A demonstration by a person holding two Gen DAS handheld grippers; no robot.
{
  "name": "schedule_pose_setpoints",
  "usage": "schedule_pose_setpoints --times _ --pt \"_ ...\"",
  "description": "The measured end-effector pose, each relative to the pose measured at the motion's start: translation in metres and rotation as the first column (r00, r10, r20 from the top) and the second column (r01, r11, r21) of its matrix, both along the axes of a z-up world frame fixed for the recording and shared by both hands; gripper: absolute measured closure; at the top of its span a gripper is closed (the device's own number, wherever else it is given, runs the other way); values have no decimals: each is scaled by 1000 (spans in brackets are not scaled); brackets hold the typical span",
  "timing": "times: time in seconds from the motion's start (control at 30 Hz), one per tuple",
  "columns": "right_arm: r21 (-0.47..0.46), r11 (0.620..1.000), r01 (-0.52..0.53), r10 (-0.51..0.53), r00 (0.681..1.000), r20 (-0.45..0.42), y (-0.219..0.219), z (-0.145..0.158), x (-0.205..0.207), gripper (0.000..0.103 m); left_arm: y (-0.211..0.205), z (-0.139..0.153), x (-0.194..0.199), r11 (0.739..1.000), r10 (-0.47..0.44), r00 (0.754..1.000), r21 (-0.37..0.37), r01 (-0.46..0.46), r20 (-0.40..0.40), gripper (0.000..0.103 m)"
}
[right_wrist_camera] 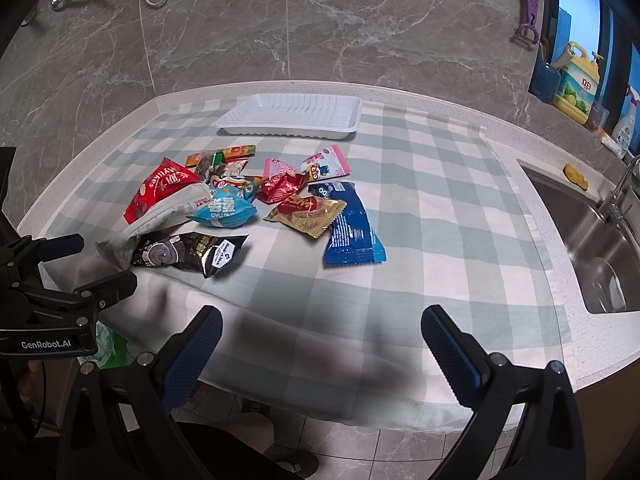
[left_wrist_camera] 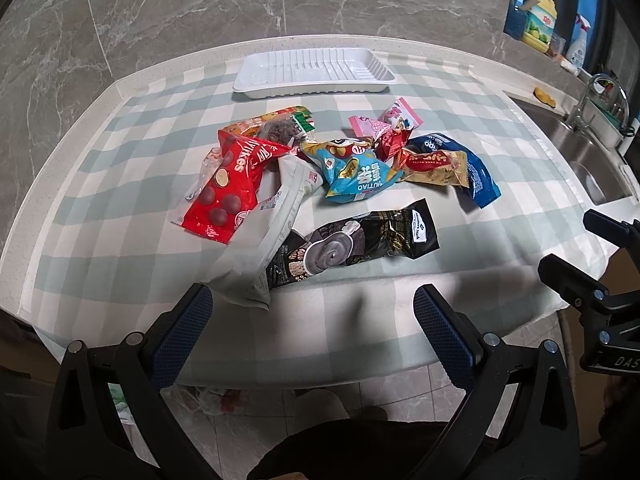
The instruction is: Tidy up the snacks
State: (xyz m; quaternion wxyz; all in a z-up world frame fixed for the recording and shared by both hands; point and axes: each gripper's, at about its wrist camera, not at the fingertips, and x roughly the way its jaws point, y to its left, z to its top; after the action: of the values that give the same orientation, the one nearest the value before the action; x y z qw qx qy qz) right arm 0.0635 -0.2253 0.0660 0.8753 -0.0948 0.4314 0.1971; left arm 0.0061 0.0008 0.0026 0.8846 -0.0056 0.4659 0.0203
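Note:
Several snack packets lie heaped on a green-and-white checked cloth: a red Mylikes bag (left_wrist_camera: 230, 188) (right_wrist_camera: 158, 190), a grey-white pouch (left_wrist_camera: 264, 236), a black packet (left_wrist_camera: 360, 240) (right_wrist_camera: 192, 252), a light blue bag (left_wrist_camera: 356, 174) (right_wrist_camera: 226, 208), a dark blue packet (left_wrist_camera: 468, 168) (right_wrist_camera: 352, 228), a gold packet (right_wrist_camera: 310, 210) and a pink one (left_wrist_camera: 390, 118) (right_wrist_camera: 326, 162). Behind them sits an empty white tray (left_wrist_camera: 312, 70) (right_wrist_camera: 292, 116). My left gripper (left_wrist_camera: 312, 312) (right_wrist_camera: 80, 260) is open at the near edge, short of the pouch. My right gripper (right_wrist_camera: 322, 336) (left_wrist_camera: 576, 244) is open too, holding nothing.
A steel sink (right_wrist_camera: 600, 248) with a tap (left_wrist_camera: 592, 96) is set into the counter on the right. Detergent bottles (right_wrist_camera: 576, 80) stand on the sill behind it. A marbled grey wall backs the counter. The cloth hangs over the near edge above a tiled floor.

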Motion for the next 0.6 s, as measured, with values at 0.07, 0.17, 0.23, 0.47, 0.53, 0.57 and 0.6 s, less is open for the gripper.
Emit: schedule_pose_setpoints --times 0.07,0.17,0.23,0.47,0.53,0.57,0.6 --pt "0 1000 -1 1 1000 1 0 0 0 1 -1 1 1 1000 0 1000 3 0 0 1" --pt "2 1000 0 0 1000 -2 0 0 0 1 -1 1 2 1000 0 1000 3 0 0 1" --pt "2 1000 0 0 1000 -2 0 1 0 1 -1 1 2 1000 1 1000 4 -1 0 1" --pt "2 1000 0 0 1000 -2 0 1 0 1 -1 3 2 1000 4 1000 3 -4 2 1" --pt "2 1000 1 -1 1000 -3 1 -1 2 1 -1 3 2 1000 4 1000 3 -4 3 1" --pt "2 1000 1 -1 1000 -3 1 -1 1 1 -1 3 2 1000 3 1000 3 -3 3 1" --pt "2 1000 1 -1 1000 -3 1 -1 1 1 -1 3 2 1000 3 1000 3 -3 3 1"
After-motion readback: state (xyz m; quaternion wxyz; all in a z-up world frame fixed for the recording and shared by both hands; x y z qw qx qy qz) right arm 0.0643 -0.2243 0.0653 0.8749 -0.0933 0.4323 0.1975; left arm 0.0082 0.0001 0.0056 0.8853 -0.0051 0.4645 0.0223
